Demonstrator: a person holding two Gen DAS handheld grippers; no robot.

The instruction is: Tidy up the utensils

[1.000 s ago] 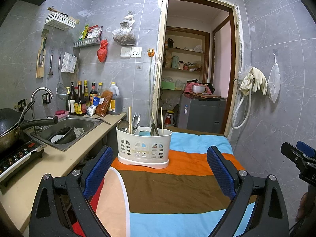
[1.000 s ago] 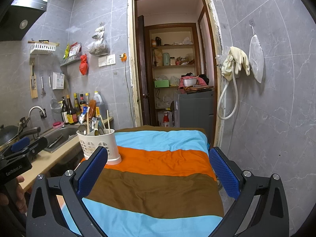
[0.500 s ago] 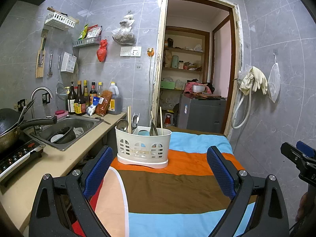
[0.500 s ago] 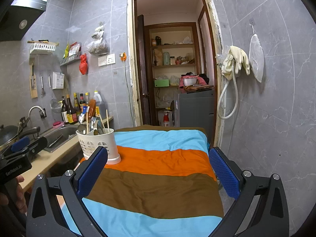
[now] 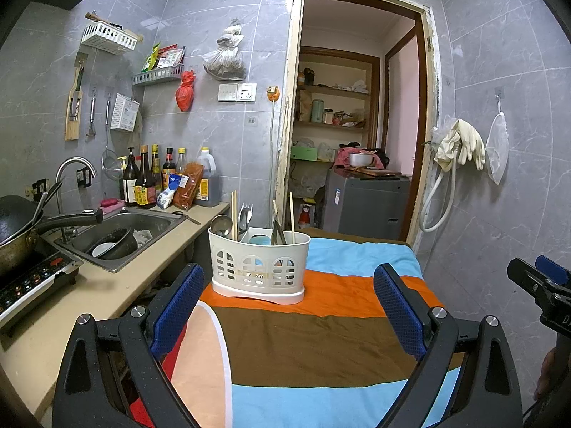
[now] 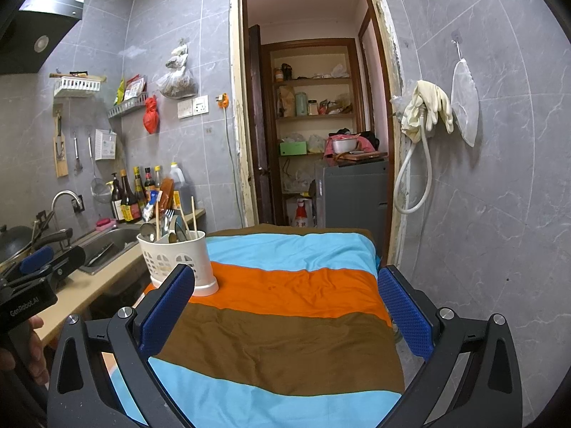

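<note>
Left wrist view: the left gripper has its tongs wide apart, holding nothing. The white utensil caddy sits dead ahead on the striped cloth, with chopsticks, a ladle and a fork poking out. I'd go in slow from above and pinch one handle only.

Right wrist view: the right gripper is spread too, empty. The caddy is off to its left, near the counter edge, and the crowded handles are the main snag.

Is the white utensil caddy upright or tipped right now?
Upright. The white utensil caddy sits flat on its base on the striped cloth, with chopsticks and spoon standing up out of it.
</note>
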